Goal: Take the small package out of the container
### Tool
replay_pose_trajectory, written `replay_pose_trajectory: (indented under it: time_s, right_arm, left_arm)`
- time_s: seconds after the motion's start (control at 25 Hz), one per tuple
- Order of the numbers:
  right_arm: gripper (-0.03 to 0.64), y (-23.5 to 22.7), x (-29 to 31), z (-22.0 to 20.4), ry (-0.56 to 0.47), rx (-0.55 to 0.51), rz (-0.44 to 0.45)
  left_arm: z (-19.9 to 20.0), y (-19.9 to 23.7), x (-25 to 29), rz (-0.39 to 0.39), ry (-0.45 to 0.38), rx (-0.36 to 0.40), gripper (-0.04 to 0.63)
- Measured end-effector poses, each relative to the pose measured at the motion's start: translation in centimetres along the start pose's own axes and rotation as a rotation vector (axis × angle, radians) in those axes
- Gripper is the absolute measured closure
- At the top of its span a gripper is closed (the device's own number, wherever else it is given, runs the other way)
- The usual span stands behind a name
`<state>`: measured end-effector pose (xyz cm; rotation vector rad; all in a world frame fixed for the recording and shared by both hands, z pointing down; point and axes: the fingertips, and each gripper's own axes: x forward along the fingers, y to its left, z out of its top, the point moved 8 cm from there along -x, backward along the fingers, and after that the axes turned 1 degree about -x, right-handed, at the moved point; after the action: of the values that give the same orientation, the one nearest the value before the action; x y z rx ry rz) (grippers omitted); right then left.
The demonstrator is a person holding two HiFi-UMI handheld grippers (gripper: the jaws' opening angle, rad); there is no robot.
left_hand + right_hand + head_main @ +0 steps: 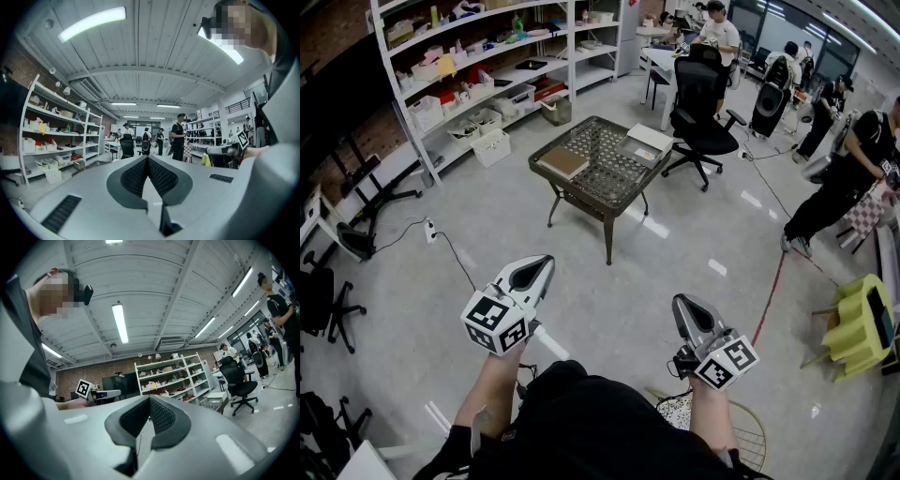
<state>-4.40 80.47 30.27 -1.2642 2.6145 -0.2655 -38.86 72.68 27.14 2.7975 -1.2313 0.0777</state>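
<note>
The left gripper (539, 267) and right gripper (686, 305) hang over the floor (487, 225), well apart from the mesh surface (605, 178). Both pairs of jaws are closed and empty. On the surface lie 2 things, a brown box (563, 161) and a pale tray (643, 142); the small package itself is too far away to make out.

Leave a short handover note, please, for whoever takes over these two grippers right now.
Left gripper: jaws shut, nothing between them, held level over the floor.
Right gripper: jaws shut, also empty.
Things: the mesh-top table stands ahead across the floor, probably beyond reach from here. A flat brown item and pale boxes lie on it. Which is the container cannot be told, and the small package cannot be made out.
Done: nothing yet.
Left: go to the table, find the container, take the package out.
</note>
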Motion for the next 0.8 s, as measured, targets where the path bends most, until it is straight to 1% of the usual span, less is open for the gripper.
replay_pose_trajectory:
  time_s: [0.08,0.16,0.28,0.44,0.56,0.72,0.8]
  right_arm:
    - [0.609,-0.2,-0.2,-0.1,-0.001,-0.004,-0.003]
    - [0.609,-0.5,-0.5,-0.2,0.001,-0.004,-0.004]
    - [0.609,-1.0,-1.0,-0.3,0.005,-0.002,-0.005]
    - [0.609,-1.7,-1.1,-0.1,0.011,0.005,-0.011]
    - [0.608,-2.3,-1.3,0.2,0.009,0.001,-0.005]
    - [0.607,-2.9,-1.2,0.2,-0.007,-0.005,0.012]
    - [0.607,-3.4,-1.1,0.1,-0.010,0.006,0.012]
  left_arm:
    - [-0.3,-0.1,0.3,-0.029,-0.015,-0.051,0.592]
    - [-0.7,-0.5,0.6,-0.043,-0.018,-0.076,0.592]
    - [-1.2,-1.0,1.2,-0.032,-0.005,-0.070,0.592]
    - [-1.3,-1.1,2.1,-0.010,-0.010,-0.068,0.592]
    - [-1.1,-1.2,2.8,0.009,-0.012,-0.053,0.592]
    - [-1.6,-1.2,3.9,0.017,-0.010,-0.035,0.592]
    - [-1.6,-1.1,4.6,0.009,-0.014,-0.035,0.591]
